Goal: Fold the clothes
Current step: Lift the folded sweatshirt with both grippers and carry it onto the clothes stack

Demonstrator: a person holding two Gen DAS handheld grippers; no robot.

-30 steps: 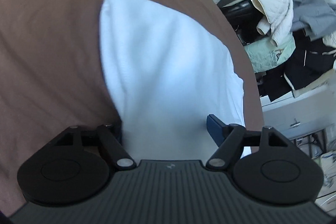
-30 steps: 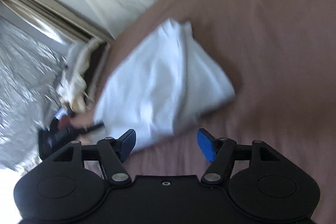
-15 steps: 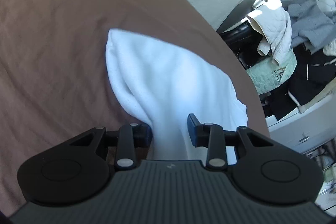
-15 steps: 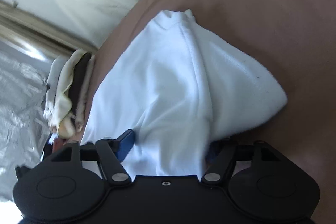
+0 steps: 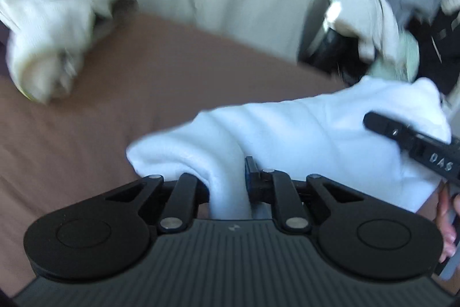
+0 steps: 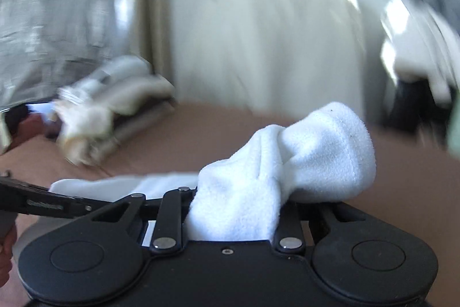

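Both my grippers are clamped on one white fleece garment [image 5: 302, 140] above the brown bedspread [image 5: 86, 140]. My left gripper [image 5: 228, 186] pinches a rolled edge of the cloth between its jaws. My right gripper [image 6: 233, 209] is closed on a thick bunch of the same fleece, and a stitched, cuff-like end flops over to the right of its fingers. The garment runs between the two tools, part lifted and part sagging toward the bed; the left wrist view shows the right tool's black body lying across the far end of the cloth.

I judge this to be the lift-and-carry stage of a fold: both ends are gripped and the cloth is off the surface, but no flat, squared layer is laid down yet. The next move, as I read it, calls for carrying both held ends together in one direction, keeping the span taut enough that the middle does not bunch, then lowering them so edge meets edge before letting go.

A heap of pale, cream-coloured clothes [image 5: 51, 28] sits on the bedspread at the far left, well apart from my garment but in the way if I swing left. Beyond the bed are a pale curtain or sheet [image 6: 258, 28] and, to the right, a dark jumble of other clothing [image 5: 402, 19]. Both views are motion-blurred, so finer detail is beyond me.
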